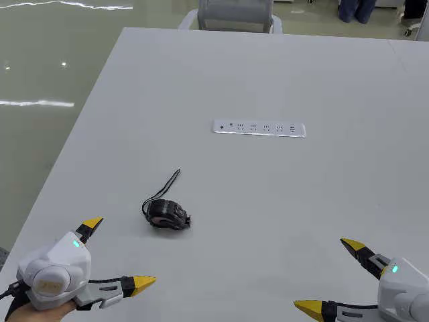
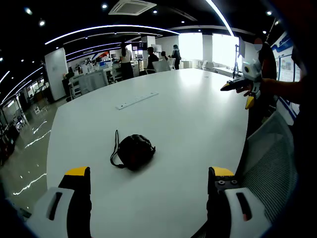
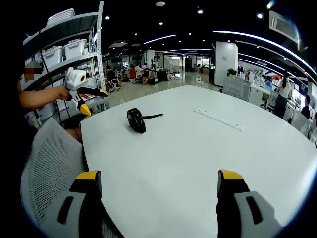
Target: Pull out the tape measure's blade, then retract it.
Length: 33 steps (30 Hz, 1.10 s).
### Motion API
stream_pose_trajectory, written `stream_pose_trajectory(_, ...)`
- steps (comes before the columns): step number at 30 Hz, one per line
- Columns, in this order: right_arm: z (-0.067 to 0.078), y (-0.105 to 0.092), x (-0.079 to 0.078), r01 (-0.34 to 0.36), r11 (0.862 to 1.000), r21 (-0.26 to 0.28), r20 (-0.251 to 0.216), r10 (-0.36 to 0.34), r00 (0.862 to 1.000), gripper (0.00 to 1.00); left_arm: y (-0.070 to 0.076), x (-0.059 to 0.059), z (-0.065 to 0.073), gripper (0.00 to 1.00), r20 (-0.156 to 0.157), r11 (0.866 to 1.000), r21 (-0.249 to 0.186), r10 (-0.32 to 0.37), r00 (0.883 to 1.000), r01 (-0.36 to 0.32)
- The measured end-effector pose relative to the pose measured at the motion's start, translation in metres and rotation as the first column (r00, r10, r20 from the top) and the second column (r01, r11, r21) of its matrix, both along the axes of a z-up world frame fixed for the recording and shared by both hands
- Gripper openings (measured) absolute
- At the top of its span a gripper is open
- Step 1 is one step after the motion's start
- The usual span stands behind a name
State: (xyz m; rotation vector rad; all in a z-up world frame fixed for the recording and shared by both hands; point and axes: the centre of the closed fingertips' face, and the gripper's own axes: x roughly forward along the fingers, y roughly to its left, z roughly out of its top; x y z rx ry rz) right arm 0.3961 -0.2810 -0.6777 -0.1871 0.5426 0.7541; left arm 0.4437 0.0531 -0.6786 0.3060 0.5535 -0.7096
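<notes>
Jaws stand spread and empty on the left gripper and the right gripper. The tape measure lies on the worktop with no blade drawn. It sits near the left gripper, just ahead of it, and well apart from the right.

Three viewpoints around one white counter.
The head view looks steeply down from the near edge; the gripper views skim low across it from opposite corners, the left one closer in. All share the tape measure and power strip.
</notes>
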Motion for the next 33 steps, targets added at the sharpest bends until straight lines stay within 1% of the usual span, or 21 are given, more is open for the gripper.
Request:
stream_pose_trajectory(9, 0.0006, -0.0002, -0.0011, -0.005, 1.000, -0.004, -0.001, 0.005, 1.000, 0.99, 0.0003, 0.0004, 0.0009, 0.97, 0.001, 1.000, 0.004, -0.007, 1.000, 0.007)
stream_pose_trajectory(19, 0.0021, -0.0016, 0.0002, -0.010, 1.000, -0.012, 0.000, 0.010, 1.000, 0.98, 0.0030, 0.0035, 0.0020, 0.96, 0.003, 1.000, 0.019, -0.017, 1.000, 0.017)
stream_pose_trajectory(21, 0.0024, -0.0021, 0.0010, -0.012, 1.000, -0.012, 0.000, 0.012, 1.000, 0.98, 0.0032, 0.0034, 0.0021, 0.94, -0.004, 1.000, 0.022, -0.019, 1.000, 0.019)
stream_pose_trajectory(23, 0.0026, -0.0027, 0.0018, -0.013, 1.000, -0.014, 0.000, 0.013, 1.000, 0.98, 0.0041, 0.0046, 0.0018, 0.94, 0.000, 0.999, 0.025, -0.022, 1.000, 0.022)
stream_pose_trajectory(33, 0.0025, -0.0026, 0.0037, -0.050, 0.998, -0.034, -0.003, 0.050, 0.999, 0.96, 0.0080, 0.0097, 0.0035, 0.93, 0.003, 0.998, 0.045, -0.035, 0.999, 0.035)
